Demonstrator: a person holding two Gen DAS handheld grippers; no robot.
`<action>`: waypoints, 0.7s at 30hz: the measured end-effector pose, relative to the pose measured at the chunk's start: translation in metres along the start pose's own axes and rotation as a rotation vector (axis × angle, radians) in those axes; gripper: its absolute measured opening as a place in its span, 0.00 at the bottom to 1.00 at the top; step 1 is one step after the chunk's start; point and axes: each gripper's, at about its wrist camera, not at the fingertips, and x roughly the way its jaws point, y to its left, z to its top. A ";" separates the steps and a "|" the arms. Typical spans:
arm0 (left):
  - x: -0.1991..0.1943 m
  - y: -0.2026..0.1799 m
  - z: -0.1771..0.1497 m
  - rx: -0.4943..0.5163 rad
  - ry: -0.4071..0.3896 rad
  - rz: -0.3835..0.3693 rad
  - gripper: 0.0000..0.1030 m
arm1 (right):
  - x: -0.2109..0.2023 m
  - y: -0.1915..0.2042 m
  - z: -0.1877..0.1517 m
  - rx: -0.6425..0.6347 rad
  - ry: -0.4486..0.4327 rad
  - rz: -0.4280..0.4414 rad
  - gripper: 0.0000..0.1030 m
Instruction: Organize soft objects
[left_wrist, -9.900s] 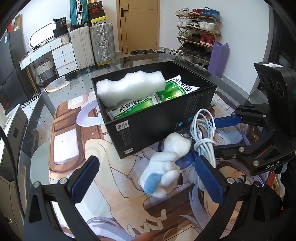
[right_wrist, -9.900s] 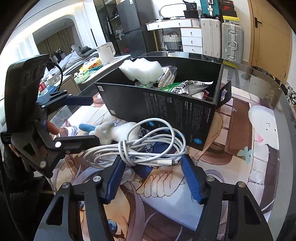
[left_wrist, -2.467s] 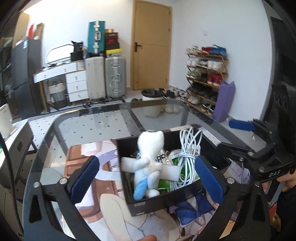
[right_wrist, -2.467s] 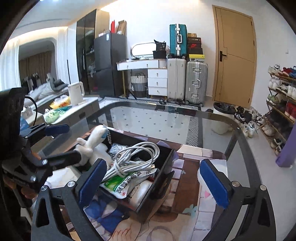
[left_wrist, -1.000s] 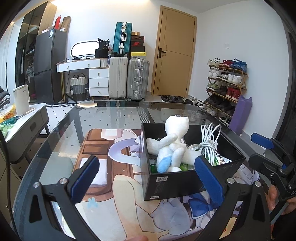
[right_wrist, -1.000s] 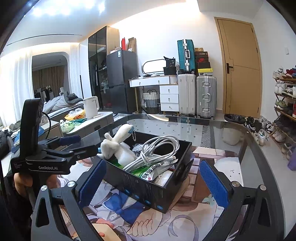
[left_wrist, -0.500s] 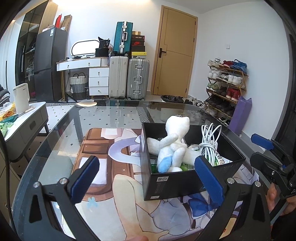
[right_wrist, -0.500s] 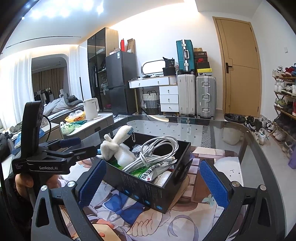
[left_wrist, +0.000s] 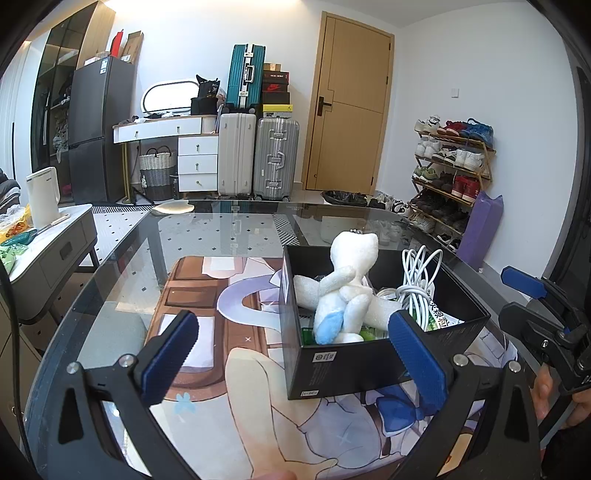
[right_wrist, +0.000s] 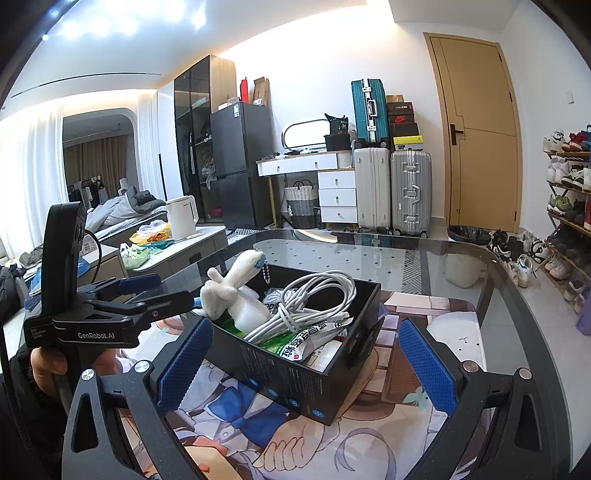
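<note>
Box (left_wrist: 369, 354) at bench (left_wrist: 221, 236) near edge holds plush (left_wrist: 343, 295) and cable (left_wrist: 417, 280) — packed upright to fit. My left fingers (left_wrist: 170, 354) and right fingers (right_wrist: 424, 358) both wide, empty — clear of it.

My left gripper (left_wrist: 291, 354) hangs wide open with nothing between its blue pads (left_wrist: 168, 354). My right gripper (right_wrist: 304, 365) is spread just as wide and empty. A hand (right_wrist: 48, 363) grips each handle, both held near me.
</note>
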 end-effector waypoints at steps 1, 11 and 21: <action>0.000 0.000 0.000 0.000 0.000 0.001 1.00 | 0.000 0.000 0.000 -0.001 -0.001 0.000 0.99; 0.000 0.000 0.000 0.000 -0.001 0.000 1.00 | 0.001 0.000 0.000 -0.001 -0.001 0.001 0.99; 0.000 0.000 0.000 0.000 0.000 0.001 1.00 | 0.001 -0.001 0.000 -0.001 -0.001 0.001 0.99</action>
